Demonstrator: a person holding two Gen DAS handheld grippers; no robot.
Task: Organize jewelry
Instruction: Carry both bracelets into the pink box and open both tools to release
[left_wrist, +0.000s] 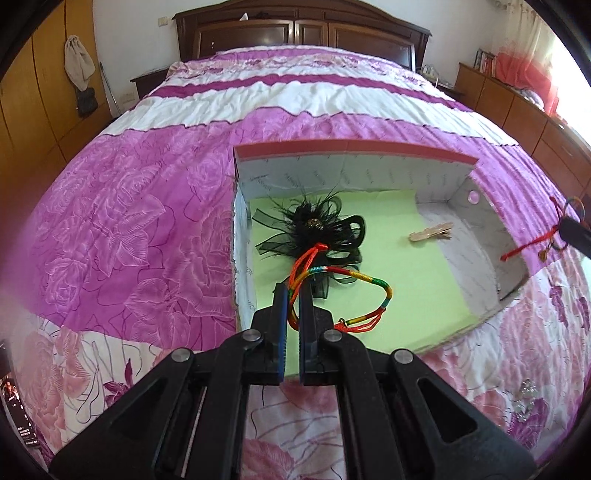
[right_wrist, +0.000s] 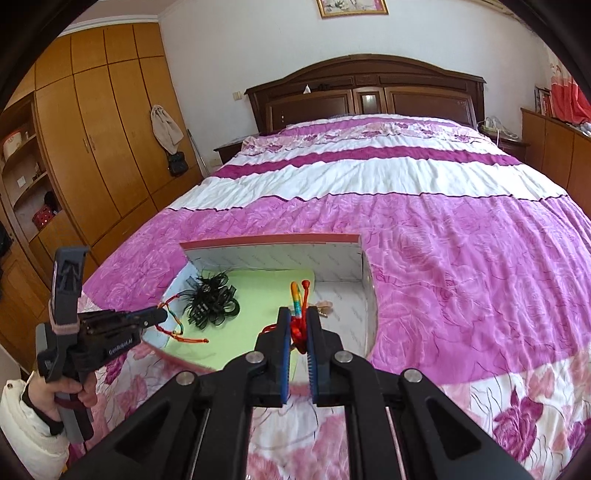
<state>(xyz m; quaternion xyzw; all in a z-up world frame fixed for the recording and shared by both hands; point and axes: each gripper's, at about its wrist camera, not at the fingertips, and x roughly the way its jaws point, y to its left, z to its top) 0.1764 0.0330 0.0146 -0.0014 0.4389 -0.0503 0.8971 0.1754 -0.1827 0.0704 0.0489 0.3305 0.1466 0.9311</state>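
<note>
Two corded bracelets are up in the air at once here, one per claw, and both look meant for the box (left_wrist: 354, 147) sitting on the bed (left_wrist: 147, 206).

Starting from the left: the left claw (left_wrist: 291, 295) is clamped shut on a rainbow bracelet (left_wrist: 369, 280), pinched near its orange-red end. The rest of the loop is draped over the green liner (left_wrist: 406, 258), right next to the black feather clip (left_wrist: 321, 229), maybe brushing it. That's the thing to watch, I'd say. If the cord gets let go where it hangs, the red tassel ends could easily be snagged in those feathers. A better drop would probably be made a bit further toward the open green patch in the middle, with the claw lowered until the cord is slack before anything is released. A dangling cord that's dropped from height tends to be flung into a heap.

Further right in the box, a small wooden clip (left_wrist: 430, 234) is lying at the edge of the liner, so that spot is taken too.

The right claw (right_wrist: 299, 317) is closed on a red bracelet (right_wrist: 299, 332), which is bunched up between the pads with a striped bit and a red bead poking up. It's held over the near right side of the box, above the bare white floor. Since it's a tight wad, it should probably be lowered right down and set apart from the wooden clip, so the two bracelets aren't tangled together.
</note>
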